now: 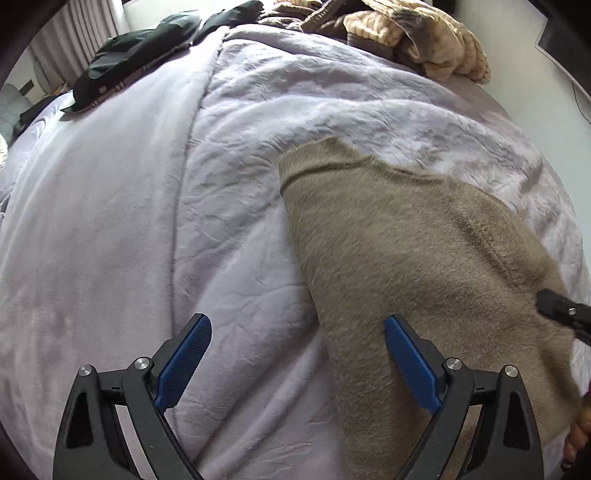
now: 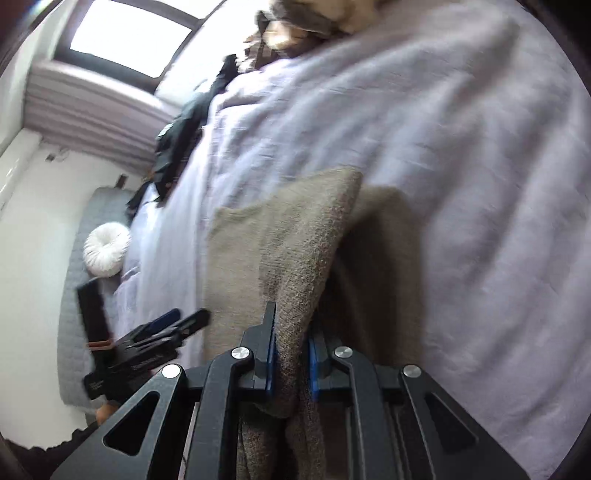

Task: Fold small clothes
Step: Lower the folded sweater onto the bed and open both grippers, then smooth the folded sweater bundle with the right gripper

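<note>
So the taupe knit garment point(image 1: 424, 258) lies on the lilac bedspread point(image 1: 110, 221), its long axis running away from the left gripper point(image 1: 297, 325), which hangs spread wide with nothing in it right over the garment's near left edge. The right gripper point(image 2: 291, 354) is the one already clamped on a raised fold at the garment's right side. Only the right wrist view shows that pinch; the left wrist view shows the flat layout instead.

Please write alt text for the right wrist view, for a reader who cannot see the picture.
The right gripper is shut on a fold of a taupe knit garment, lifting it off a pale lilac blanket on a bed. At lower left, the left gripper is seen from the side. Dark clothes lie farther along the bed, below a bright window.
</note>
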The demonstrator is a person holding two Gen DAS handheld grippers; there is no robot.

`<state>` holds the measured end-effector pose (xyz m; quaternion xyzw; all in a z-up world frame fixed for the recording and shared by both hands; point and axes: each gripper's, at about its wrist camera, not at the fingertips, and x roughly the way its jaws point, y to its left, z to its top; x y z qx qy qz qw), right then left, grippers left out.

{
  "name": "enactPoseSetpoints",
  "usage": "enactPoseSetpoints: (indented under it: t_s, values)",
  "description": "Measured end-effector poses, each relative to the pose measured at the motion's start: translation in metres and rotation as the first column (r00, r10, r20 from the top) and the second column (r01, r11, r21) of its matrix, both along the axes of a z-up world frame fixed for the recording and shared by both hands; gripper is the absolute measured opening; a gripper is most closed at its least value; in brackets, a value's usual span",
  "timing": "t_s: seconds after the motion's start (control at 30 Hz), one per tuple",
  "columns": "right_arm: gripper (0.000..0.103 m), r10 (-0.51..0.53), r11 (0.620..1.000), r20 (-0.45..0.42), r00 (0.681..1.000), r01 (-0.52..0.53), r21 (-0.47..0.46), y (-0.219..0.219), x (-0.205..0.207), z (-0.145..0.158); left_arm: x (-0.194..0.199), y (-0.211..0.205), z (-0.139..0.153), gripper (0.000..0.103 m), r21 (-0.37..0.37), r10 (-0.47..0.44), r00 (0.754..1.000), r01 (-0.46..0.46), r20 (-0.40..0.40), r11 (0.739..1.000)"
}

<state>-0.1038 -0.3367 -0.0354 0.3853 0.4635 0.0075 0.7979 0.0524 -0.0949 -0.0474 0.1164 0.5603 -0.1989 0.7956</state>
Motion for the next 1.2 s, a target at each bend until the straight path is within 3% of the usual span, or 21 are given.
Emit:
enactPoseSetpoints:
  t_s: [0.17, 0.43, 0.5, 0.57, 0.6, 0.63, 0.67, 0.7, 0.73, 0.77, 0.8, 0.97, 1.07, 1.13, 1.2]
  values:
    - [0.015, -0.074, 0.996, -0.096, 0.993, 0.078, 0.035, -0.011, -0.008, -0.044, -0.009, -0.013, -0.006, 0.096, 0.039, -0.03, 0.999, 0.029, 0.013, 0.999]
    - [0.017, -0.082, 0.996, -0.17, 0.982, 0.076, -0.041, 0.0, -0.005, -0.015, -0.019, 0.01, 0.009, 0.096, 0.06, -0.022, 0.999, 0.024, -0.028, 0.998]
    - [0.02, -0.081, 0.997, -0.14, 0.987, 0.079, -0.017, -0.002, -0.018, -0.005, -0.026, 0.016, 0.007, 0.096, 0.065, -0.042, 0.998, 0.045, -0.049, 0.997]
    - [0.033, -0.031, 0.999, -0.084, 0.996, 0.034, 0.031, 0.003, -0.026, 0.008, -0.032, 0.019, 0.005, 0.096, 0.065, -0.062, 0.995, 0.067, -0.072, 0.996]
    - [0.056, -0.012, 1.0, -0.072, 0.997, 0.014, 0.028, 0.007, -0.028, 0.012, -0.036, 0.021, 0.003, 0.096, 0.055, -0.073, 0.992, 0.079, -0.102, 0.995]
    - [0.065, 0.014, 1.0, -0.066, 0.998, -0.014, 0.008, 0.012, -0.032, 0.017, -0.038, 0.021, 0.001, 0.096, 0.041, -0.076, 0.989, 0.082, -0.127, 0.996]
    - [0.065, 0.049, 0.999, -0.075, 0.996, -0.05, -0.017, 0.018, -0.033, 0.02, -0.04, 0.022, 0.0, 0.096, 0.025, -0.072, 0.986, 0.076, -0.148, 0.997]
    - [0.057, 0.069, 0.997, -0.095, 0.993, -0.072, -0.033, 0.022, -0.034, 0.019, -0.041, 0.024, -0.002, 0.096, 0.005, -0.057, 0.984, 0.059, -0.167, 0.998]
    - [0.027, 0.087, 0.995, -0.125, 0.988, -0.094, -0.045, 0.027, -0.034, 0.015, -0.042, 0.025, -0.003, 0.096, -0.011, -0.047, 0.982, 0.045, -0.184, 0.999]
    - [0.008, 0.096, 0.994, -0.148, 0.984, -0.103, -0.04, 0.031, -0.035, 0.011, -0.044, 0.025, -0.005, 0.096, -0.024, -0.04, 0.979, 0.036, -0.201, 0.999]
    - [0.005, 0.096, 0.995, -0.173, 0.98, -0.101, -0.025, 0.034, -0.038, 0.005, -0.048, 0.025, -0.005, 0.096, -0.025, -0.038, 0.978, 0.033, -0.205, 0.999]
    - [0.004, -0.012, 0.997, -0.27, 0.963, -0.008, -0.073, 0.029, -0.067, -0.026, -0.073, 0.024, -0.018, 0.096, 0.021, -0.067, 0.98, 0.072, -0.185, 0.997]
    - [0.004, -0.071, 0.997, -0.337, 0.939, 0.064, -0.033, 0.015, -0.088, -0.05, -0.091, 0.023, -0.028, 0.096, 0.071, -0.098, 0.979, 0.112, -0.18, 0.991]
    - [0.004, -0.092, 0.995, -0.322, 0.942, 0.101, 0.01, 0.011, -0.099, -0.049, -0.099, 0.023, -0.028, 0.096, 0.085, -0.108, 0.98, 0.123, -0.167, 0.989]
    - [0.005, -0.105, 0.994, -0.312, 0.944, 0.108, -0.008, 0.011, -0.103, -0.038, -0.104, 0.024, -0.028, 0.096, 0.099, -0.111, 0.981, 0.128, -0.161, 0.987]
